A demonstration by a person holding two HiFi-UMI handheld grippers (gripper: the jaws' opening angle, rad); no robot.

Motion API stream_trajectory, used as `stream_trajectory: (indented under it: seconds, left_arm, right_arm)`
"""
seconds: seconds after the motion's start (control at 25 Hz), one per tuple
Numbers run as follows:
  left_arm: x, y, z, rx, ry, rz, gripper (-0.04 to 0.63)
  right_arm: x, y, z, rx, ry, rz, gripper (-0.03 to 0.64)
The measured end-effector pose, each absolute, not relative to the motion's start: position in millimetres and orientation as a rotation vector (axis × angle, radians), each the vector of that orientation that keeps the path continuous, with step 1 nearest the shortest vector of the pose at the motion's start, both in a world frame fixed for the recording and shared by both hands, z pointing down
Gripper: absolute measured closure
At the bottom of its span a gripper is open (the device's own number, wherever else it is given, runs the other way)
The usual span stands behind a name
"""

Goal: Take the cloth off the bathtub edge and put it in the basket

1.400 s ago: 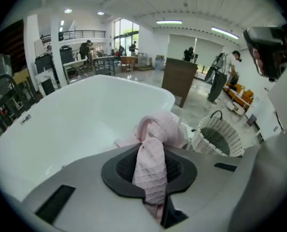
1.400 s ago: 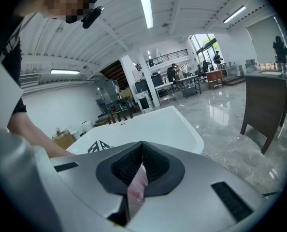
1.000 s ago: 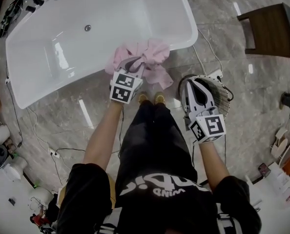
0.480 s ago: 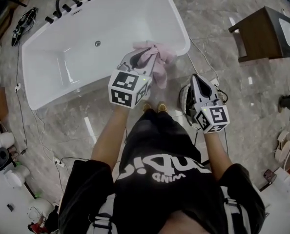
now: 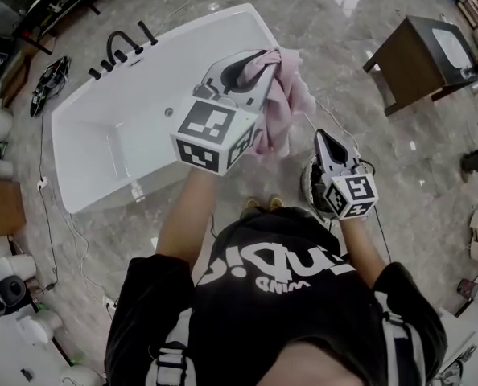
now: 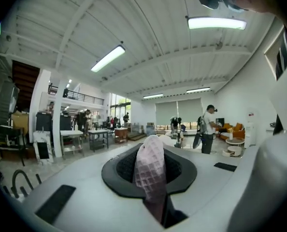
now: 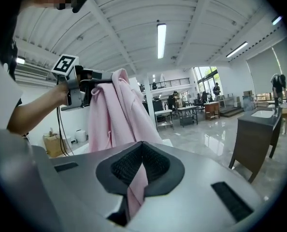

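Observation:
My left gripper (image 5: 251,64) is raised high over the white bathtub (image 5: 118,139) and is shut on the pink cloth (image 5: 286,111), which hangs down from its jaws clear of the tub edge. In the left gripper view a waffle-textured fold of the cloth (image 6: 150,170) is pinched between the pads, with the left gripper (image 6: 151,151) pointing level into the room. My right gripper (image 5: 325,141) is shut, low on the right over the wire basket (image 5: 305,185). Its own view shows the right gripper (image 7: 141,151), and beyond it the hanging cloth (image 7: 117,117) and the left gripper (image 7: 91,88).
A dark wooden vanity (image 5: 420,59) stands at the right, seen also as a vanity (image 7: 254,139) in the right gripper view. A black faucet (image 5: 126,43) sits at the tub's far end. Cables trail over the marble floor (image 5: 102,240); people and tables are far off.
My left gripper has risen well above the tub with the cloth, which left the edge and now hangs free. The right gripper stayed shut over the basket.

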State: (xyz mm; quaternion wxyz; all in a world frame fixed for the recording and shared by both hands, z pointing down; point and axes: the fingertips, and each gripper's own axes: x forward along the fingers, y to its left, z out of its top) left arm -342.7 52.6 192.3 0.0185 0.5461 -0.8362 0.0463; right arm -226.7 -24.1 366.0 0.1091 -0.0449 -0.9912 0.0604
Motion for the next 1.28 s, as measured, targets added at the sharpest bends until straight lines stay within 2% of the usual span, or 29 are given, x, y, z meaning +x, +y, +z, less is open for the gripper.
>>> stream_trajectory:
  seconds: [0.28, 0.68, 1.0, 1.28]
  left_arm:
    - [-318.5, 15.3, 172.2, 1.901, -2.497, 0.108, 0.538]
    - [-229.6, -82.1, 144.7, 2.320, -2.168, -0.005, 0.538]
    - [-90.8, -198.6, 131.2, 2.584, -1.831, -0.055, 0.538]
    - [-14.7, -256.9, 158.8, 2.627, -1.667, -0.020, 0.538]
  right_arm:
    - [-199.1, -43.0, 355.9, 0.056, -2.945, 0.180, 0.606]
    - [-82.3, -124.4, 362.8, 0.603, -2.896, 0.267, 0.606]
    - [48.3, -204.7, 354.8, 0.956, -2.857, 0.346, 0.606]
    - [120.6, -238.4, 362.5, 1.105, -2.811, 0.387, 0.606]
